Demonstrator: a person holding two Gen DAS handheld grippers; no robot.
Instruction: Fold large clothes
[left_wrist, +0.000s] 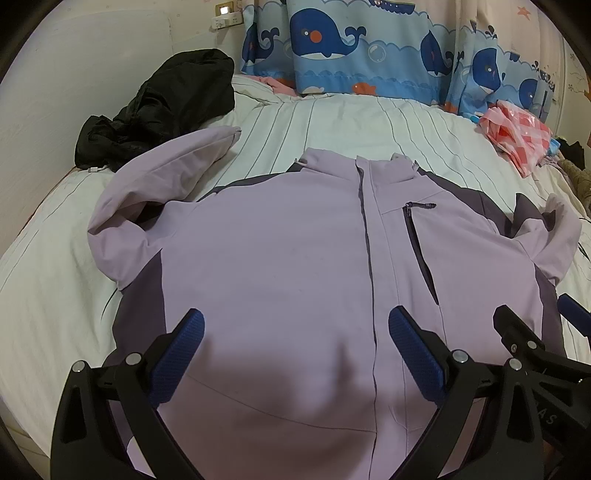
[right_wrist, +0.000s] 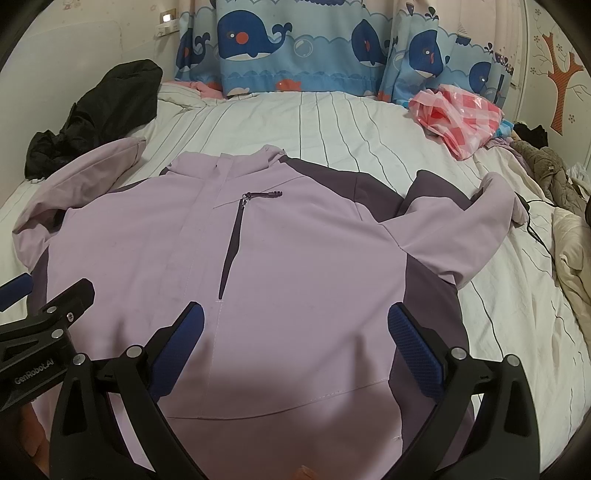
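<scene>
**Lilac jacket spread flat on the bed, both grippers poised at its hem**

A white quilted bed cover with thin dark stripes (left_wrist: 369, 122) fills the room's middle, with a blue whale-print curtain (left_wrist: 332, 44) hanging behind its far edge. The task's garment, a large lilac zip-front jacket with dark purple side panels (left_wrist: 277, 258), lies face up in the middle of the bed, collar toward the far edge and hem toward the near edge.

The left gripper (left_wrist: 295, 336) and the right gripper (right_wrist: 295, 332) hover side by side above the lower front of the jacket. Each has its blue-padded jaws spread wide, and neither holds anything.

The step in hand appears to be the first fold. To do it well, each sleeve probably wants laying flat across the chest first, since both are bunched: one sleeve (left_wrist: 155, 184) bends toward the bed's left edge, the other sleeve (right_wrist: 461, 229) toward its right edge. Pinching only the cuff or the outer seam should keep the body from dragging, and the stiff shell fabric likely needs smoothing after each fold.

Counted: one jacket, two sleeves, one dark chest-pocket zip (right_wrist: 232, 243), one crumpled black garment (left_wrist: 162, 107) at the far left corner, one pink checked plastic bag (right_wrist: 458, 114) at the far right corner, two grippers.
</scene>
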